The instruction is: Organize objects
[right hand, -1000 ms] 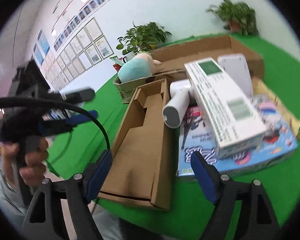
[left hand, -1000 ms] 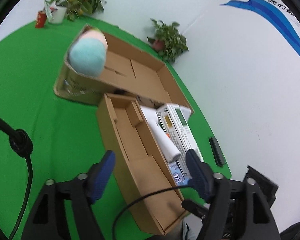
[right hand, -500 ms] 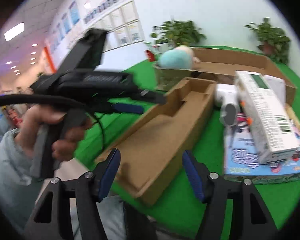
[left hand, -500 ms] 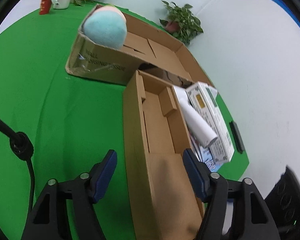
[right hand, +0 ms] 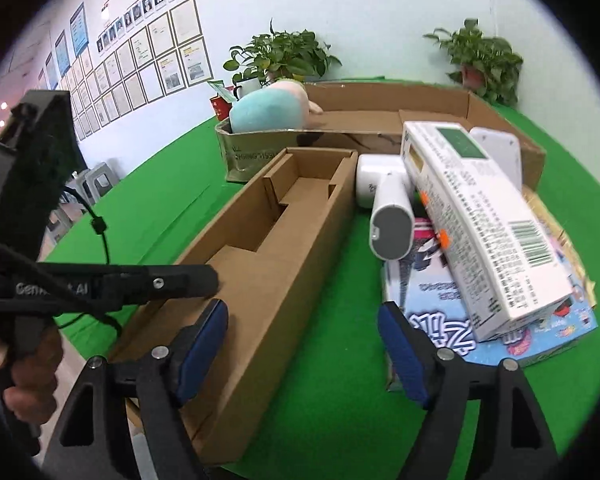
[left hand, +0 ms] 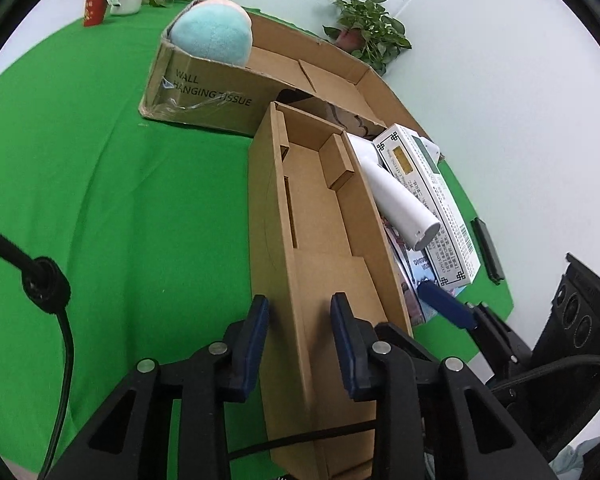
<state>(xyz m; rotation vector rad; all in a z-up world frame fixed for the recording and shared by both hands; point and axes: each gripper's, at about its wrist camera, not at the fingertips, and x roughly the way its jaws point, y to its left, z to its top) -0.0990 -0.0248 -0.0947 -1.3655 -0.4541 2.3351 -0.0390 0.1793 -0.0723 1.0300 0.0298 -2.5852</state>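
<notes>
Two grippers work at the near end of the long cardboard box (left hand: 320, 264), which lies open-topped on the green table (left hand: 112, 200) with its far end touching the big carton (left hand: 220, 96) that holds a plush ball (left hand: 210, 34). The left gripper (left hand: 300, 320) straddles the box's left wall, one blue pad outside and one inside; its jaws have just been closing to a narrow gap, though from this angle it is hard to say whether the pads press the cardboard yet. The right gripper (right hand: 302, 330) stands wide and has just been opening, its jaws either side of the box's right wall and holding nothing.

Thin cardboard held at one end may buckle or tear. A lopsided lift could swing the box into the white handheld device (left hand: 396, 200) and the white carton (left hand: 428, 200) leaning just beside it, toppling that pile.
</notes>
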